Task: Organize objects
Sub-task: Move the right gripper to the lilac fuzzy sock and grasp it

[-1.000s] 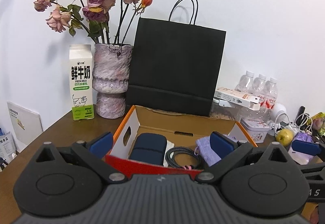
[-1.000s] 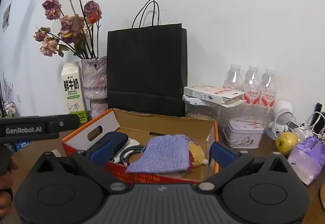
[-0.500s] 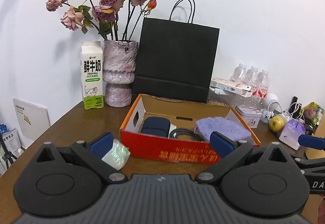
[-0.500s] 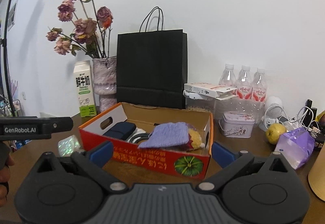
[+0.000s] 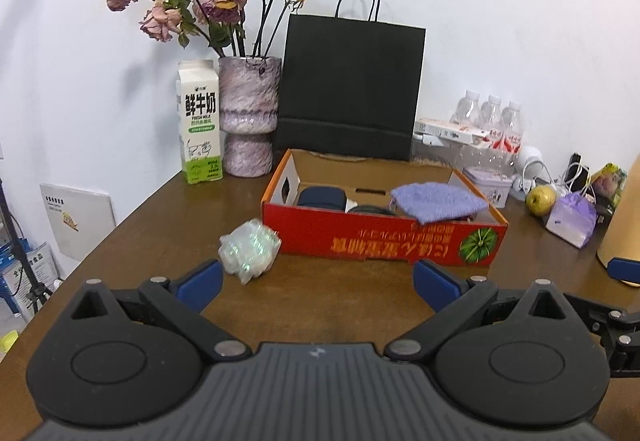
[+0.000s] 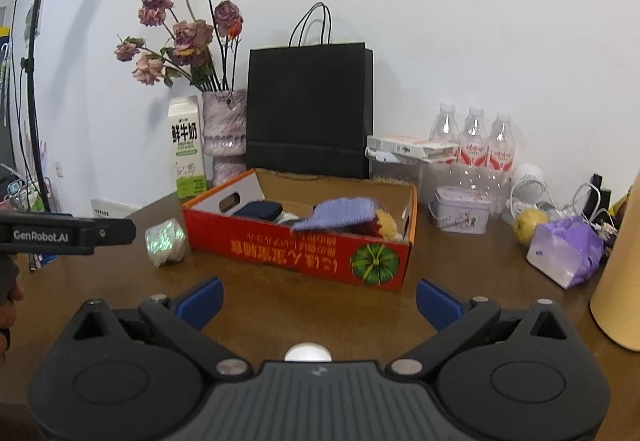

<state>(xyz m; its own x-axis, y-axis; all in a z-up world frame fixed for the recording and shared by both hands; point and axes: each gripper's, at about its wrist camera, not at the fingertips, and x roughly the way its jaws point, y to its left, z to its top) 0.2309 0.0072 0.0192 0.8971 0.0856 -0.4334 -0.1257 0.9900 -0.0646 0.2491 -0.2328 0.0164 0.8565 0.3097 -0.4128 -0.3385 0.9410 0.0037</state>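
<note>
A red cardboard box (image 5: 380, 237) sits on the brown table and holds a navy case (image 5: 322, 197), a dark coiled cable (image 5: 370, 210) and a purple knitted pouch (image 5: 438, 201). The box (image 6: 296, 253) also shows in the right wrist view, with a yellow plush thing (image 6: 386, 223) under the pouch (image 6: 338, 215). A crumpled iridescent wrapper (image 5: 248, 249) lies on the table left of the box. My left gripper (image 5: 318, 281) is open and empty, in front of the box. My right gripper (image 6: 318, 299) is open and empty, also short of the box.
Behind the box stand a milk carton (image 5: 199, 121), a vase of dried roses (image 5: 248, 125) and a black paper bag (image 5: 348, 89). At the right are water bottles (image 5: 490, 121), a tin (image 6: 462, 209), a pear (image 6: 528, 225), a purple bag (image 6: 564, 251) and a tan cylinder (image 6: 622, 265).
Both grippers have pulled back and up from over the box. The box now lies farther away, and the iridescent wrapper has come into view beside it.
</note>
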